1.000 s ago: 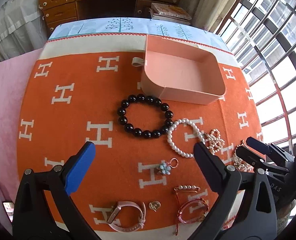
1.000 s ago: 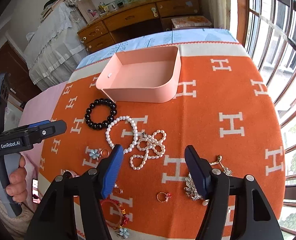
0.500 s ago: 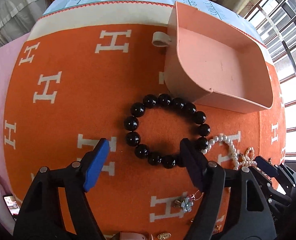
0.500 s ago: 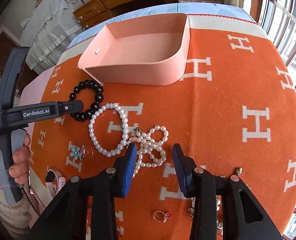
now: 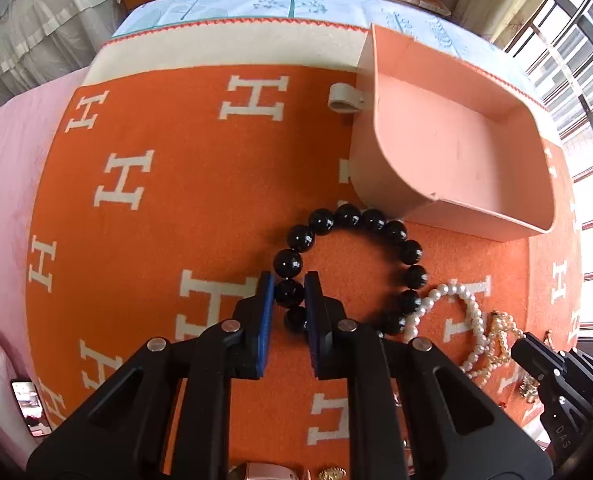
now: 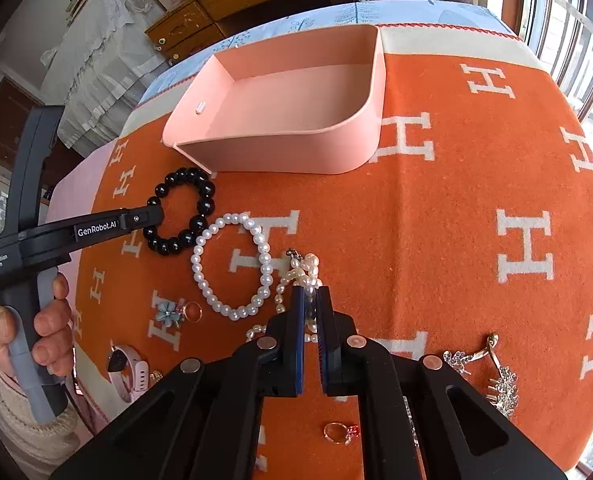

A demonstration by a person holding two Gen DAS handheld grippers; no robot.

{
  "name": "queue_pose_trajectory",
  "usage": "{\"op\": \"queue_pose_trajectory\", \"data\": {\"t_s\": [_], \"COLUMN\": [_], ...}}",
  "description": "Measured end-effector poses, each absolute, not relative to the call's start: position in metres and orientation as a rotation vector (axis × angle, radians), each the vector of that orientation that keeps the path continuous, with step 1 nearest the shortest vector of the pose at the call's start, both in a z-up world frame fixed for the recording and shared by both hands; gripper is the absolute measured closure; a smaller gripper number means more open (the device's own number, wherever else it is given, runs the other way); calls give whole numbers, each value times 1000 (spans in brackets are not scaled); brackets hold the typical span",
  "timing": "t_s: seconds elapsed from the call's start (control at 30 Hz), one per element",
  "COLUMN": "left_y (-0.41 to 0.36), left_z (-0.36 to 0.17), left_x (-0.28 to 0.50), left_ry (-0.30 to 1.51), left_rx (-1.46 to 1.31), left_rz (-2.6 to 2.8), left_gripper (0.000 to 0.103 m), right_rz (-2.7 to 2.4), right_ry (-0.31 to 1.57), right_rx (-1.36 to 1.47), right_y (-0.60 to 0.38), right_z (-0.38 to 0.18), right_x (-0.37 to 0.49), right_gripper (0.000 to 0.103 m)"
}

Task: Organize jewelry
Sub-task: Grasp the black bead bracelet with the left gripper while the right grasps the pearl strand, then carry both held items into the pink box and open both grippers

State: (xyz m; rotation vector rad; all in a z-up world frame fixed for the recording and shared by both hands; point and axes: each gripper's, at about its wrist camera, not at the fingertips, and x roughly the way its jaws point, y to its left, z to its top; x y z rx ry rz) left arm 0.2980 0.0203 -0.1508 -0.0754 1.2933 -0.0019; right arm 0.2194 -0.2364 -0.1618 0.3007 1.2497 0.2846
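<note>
A black bead bracelet (image 5: pixel 412 252) lies on the orange blanket in front of the pink tray (image 5: pixel 376 184). My left gripper (image 5: pixel 289 280) points down on its near-left side. Its jaws are closing, with one black bead pinched between the blue pads. In the right wrist view the left gripper (image 6: pixel 154 213) meets the bracelet (image 6: pixel 197 222) from the left. My right gripper (image 6: pixel 310 294) is closing tight on a tangled pearl piece (image 6: pixel 302 268), with pearls squeezed between its pads. A white pearl bracelet (image 6: pixel 262 260) lies between the two, touching neither gripper. The tray (image 6: pixel 296 148) has nothing in it.
Near the front edge lie a flower ring (image 6: pixel 167 314), a pink watch (image 6: pixel 130 372), a red-stone ring (image 6: pixel 338 432) and a crystal piece (image 6: pixel 500 384). A person's hand (image 6: pixel 52 332) grips the left handle. Wooden drawers stand behind the table and windows to the right.
Both grippers came down towards the blanket and went from wide open to closed. The left one now pinches a black bead, and the right one pinches the pearl tangle.
</note>
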Motion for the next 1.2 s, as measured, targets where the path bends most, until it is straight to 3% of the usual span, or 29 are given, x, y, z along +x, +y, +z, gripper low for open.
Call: {"op": "queue_pose_trajectory", "data": {"t_s": [0.57,0.73,0.97,1.2], "left_y": [-31,-53,-72,-74], "left_z": [37,68,32,-29], "left_x": [245,251,289,324], "left_ry": [996,909,883,933], "left_rx": [54,48,48,79], "left_rz": [-122,-157,-187,-201], "left_gripper": [91,91,91,90], "right_rz": [273,231,217,210], "right_ry": [896,800,800,862], "right_rx": [239,214,246,260], "right_y": [-256,-257,-255,-249], "right_z": [25,71,81,37], "right_x": [212,226,263,303], "right_gripper": [97,97,97,97]}}
